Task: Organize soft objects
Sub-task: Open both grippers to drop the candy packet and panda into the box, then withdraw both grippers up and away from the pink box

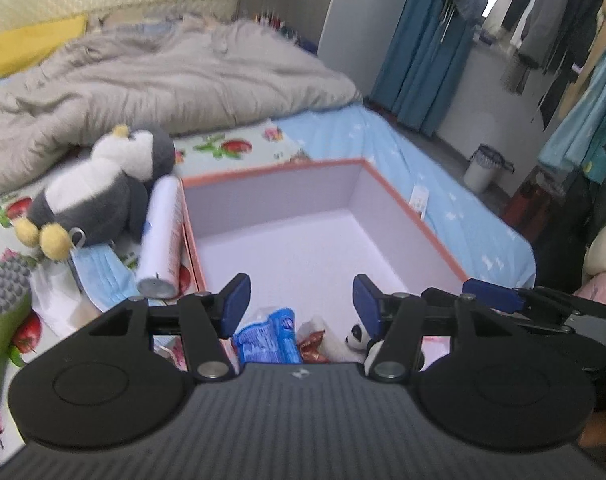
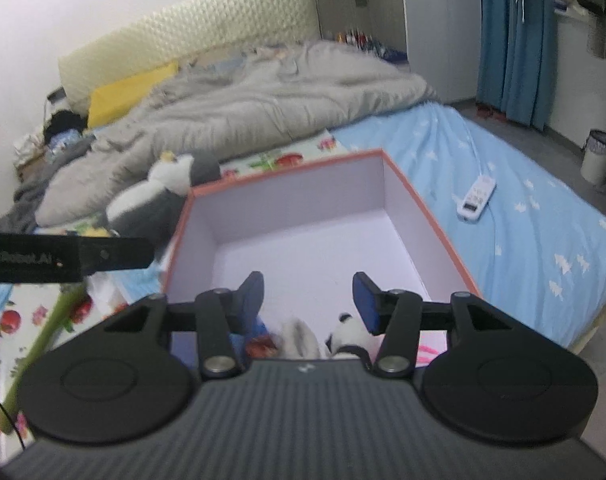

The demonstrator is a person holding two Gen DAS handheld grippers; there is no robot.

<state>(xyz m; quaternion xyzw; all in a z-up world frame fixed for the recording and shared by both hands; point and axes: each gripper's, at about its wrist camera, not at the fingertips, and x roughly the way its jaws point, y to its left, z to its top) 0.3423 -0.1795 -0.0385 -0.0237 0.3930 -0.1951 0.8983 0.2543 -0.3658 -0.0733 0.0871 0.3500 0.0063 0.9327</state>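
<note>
Progress looks partial: panda toy and blue packet lie in the box; penguin plush and face mask remain outside. Left gripper and right gripper hover spread, pinching nothing.

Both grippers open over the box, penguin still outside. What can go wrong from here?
1. The spray can leans against the box beside the penguin plush; grabbing the plush may knock it over.
2. The face mask lies under the plush's feet and may drag along.
3. Both grippers crowd the box's near end; fingers may collide.
</note>
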